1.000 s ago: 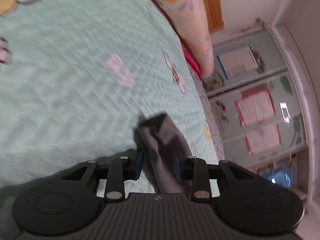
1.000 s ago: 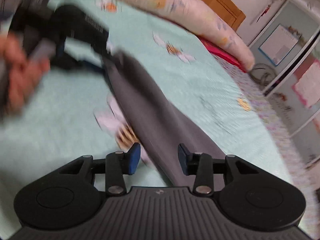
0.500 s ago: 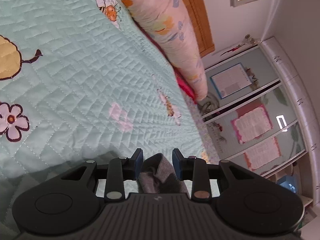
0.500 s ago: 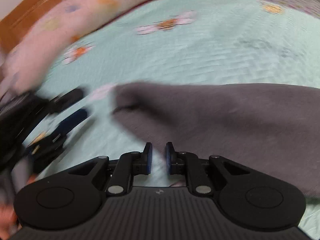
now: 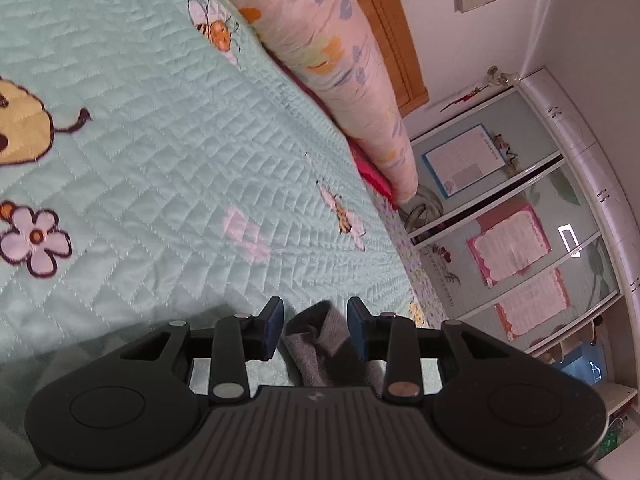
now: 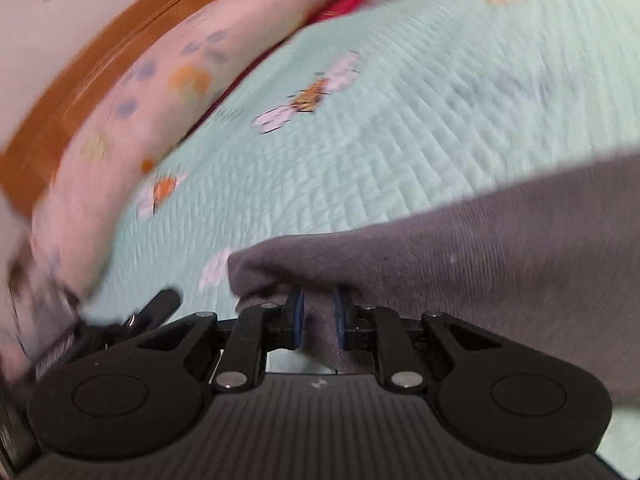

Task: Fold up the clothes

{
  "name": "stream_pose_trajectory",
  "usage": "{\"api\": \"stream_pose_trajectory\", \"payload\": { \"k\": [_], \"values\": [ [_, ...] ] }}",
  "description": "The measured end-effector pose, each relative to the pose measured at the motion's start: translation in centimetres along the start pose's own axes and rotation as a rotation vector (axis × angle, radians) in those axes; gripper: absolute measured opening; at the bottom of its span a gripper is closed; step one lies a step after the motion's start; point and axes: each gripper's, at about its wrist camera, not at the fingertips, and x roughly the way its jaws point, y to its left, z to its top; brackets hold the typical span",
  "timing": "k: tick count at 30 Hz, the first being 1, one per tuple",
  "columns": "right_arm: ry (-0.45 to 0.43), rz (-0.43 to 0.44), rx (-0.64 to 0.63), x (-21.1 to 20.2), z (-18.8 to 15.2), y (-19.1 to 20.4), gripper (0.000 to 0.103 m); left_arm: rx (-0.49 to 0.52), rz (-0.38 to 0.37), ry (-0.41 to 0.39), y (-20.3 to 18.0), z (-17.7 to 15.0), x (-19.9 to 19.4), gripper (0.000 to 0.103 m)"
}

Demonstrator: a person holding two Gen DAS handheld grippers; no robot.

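Soft dark-grey knit garment (image 6: 460,264) spread on mint quilted bedspread (image 5: 168,148). Right gripper (image 6: 318,316) opening slightly, garment edge between pads, likely pinched (blurred). Left gripper (image 5: 316,328) easing apart around bunched corner, holding it for fold.

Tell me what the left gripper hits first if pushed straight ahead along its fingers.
Likely the mint quilted bedspread. The left gripper has a bunch of grey garment between its fingers and points shallowly down at the bedspread; depth is unclear.
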Motion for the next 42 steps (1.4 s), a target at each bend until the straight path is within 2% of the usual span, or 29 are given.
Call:
{"api": "stream_pose_trajectory", "payload": {
  "k": [2, 3, 5, 6, 8, 10, 12, 13, 15, 16, 17, 19, 21, 26, 27, 29, 31, 34, 37, 39, 42],
  "values": [
    [0.068, 0.037, 0.083, 1.1, -1.5, -0.8, 0.017, 0.002, -0.026, 0.005, 0.0, 0.1, 0.1, 0.037],
    [0.081, 0.062, 0.063, 1.0, -2.2, -0.4, 0.017, 0.005, -0.046, 0.011, -0.1, 0.0, 0.1, 0.037],
    [0.101, 0.045, -0.048, 0.6, -3.3, 0.7, 0.013, 0.027, -0.093, 0.028, -0.8, -0.3, 0.3, 0.037],
    [0.110, 0.045, -0.061, 0.5, -3.6, 0.8, 0.013, 0.050, -0.118, 0.047, -1.3, -0.6, 0.6, 0.038],
    [0.109, 0.068, -0.043, 0.3, -3.8, 0.4, 0.013, 0.117, -0.160, 0.104, -2.4, -1.3, 1.5, 0.049],
    [0.118, 0.095, -0.015, 0.1, -3.6, -0.4, 0.013, 0.141, -0.171, 0.177, -2.6, -2.2, 3.0, 0.049],
    [0.134, 0.117, 0.001, 0.0, -3.5, -1.2, 0.013, 0.131, -0.162, 0.253, -2.2, -2.8, 4.6, 0.049],
    [0.139, 0.119, -0.003, -0.2, -3.5, -1.4, 0.013, 0.130, -0.132, 0.280, -2.0, -3.0, 5.3, 0.049],
    [0.146, 0.118, -0.011, -1.1, -3.4, -1.8, 0.014, 0.157, -0.061, 0.305, -1.7, -3.2, 6.0, 0.033],
    [0.125, 0.086, -0.022, -1.7, -3.1, -1.9, 0.014, 0.176, -0.033, 0.304, -1.8, -3.2, 6.0, 0.023],
    [0.104, 0.053, -0.032, -2.3, -2.8, -2.0, 0.014, 0.197, -0.009, 0.304, -1.9, -3.2, 6.0, 0.019],
    [0.018, 0.007, -0.014, -3.7, -2.0, -2.5, 0.014, 0.242, 0.027, 0.304, -2.4, -3.5, 5.9, 0.016],
    [-0.038, 0.004, 0.012, -3.9, -0.8, -2.8, 0.015, 0.288, 0.060, 0.302, -3.0, -3.8, 5.9, 0.015],
    [-0.056, 0.005, 0.039, -0.7, 2.0, -2.5, 0.017, 0.336, 0.089, 0.297, -3.3, -3.9, 6.5, 0.014],
    [-0.026, -0.014, 0.009, 0.4, 2.0, -2.5, 0.020, 0.333, 0.089, 0.298, -3.2, -3.7, 6.7, 0.013],
    [0.031, -0.053, -0.051, 2.4, 2.1, -2.4, 0.014, 0.334, 0.089, 0.297, -3.1, -3.6, 6.9, 0.013],
    [0.016, -0.053, -0.074, 2.2, 2.5, -1.9, 0.016, 0.336, 0.087, 0.295, -3.1, -3.6, 7.0, 0.013],
    [-0.041, 0.011, -0.052, 0.1, 2.2, -1.4, 0.021, 0.324, 0.085, 0.291, -3.1, -3.4, 6.9, 0.013],
    [0.015, 0.075, -0.005, 0.6, 1.7, -1.3, 0.021, 0.317, 0.082, 0.286, -3.1, -3.3, 6.7, 0.014],
    [0.042, 0.043, -0.021, 2.2, 1.6, -1.0, 0.021, 0.318, 0.076, 0.286, -3.0, -3.3, 6.7, 0.014],
    [0.014, 0.038, 0.006, 4.1, 2.2, -1.1, 0.021, 0.309, 0.069, 0.287, -2.8, -3.3, 6.5, 0.015]
  ]
}}
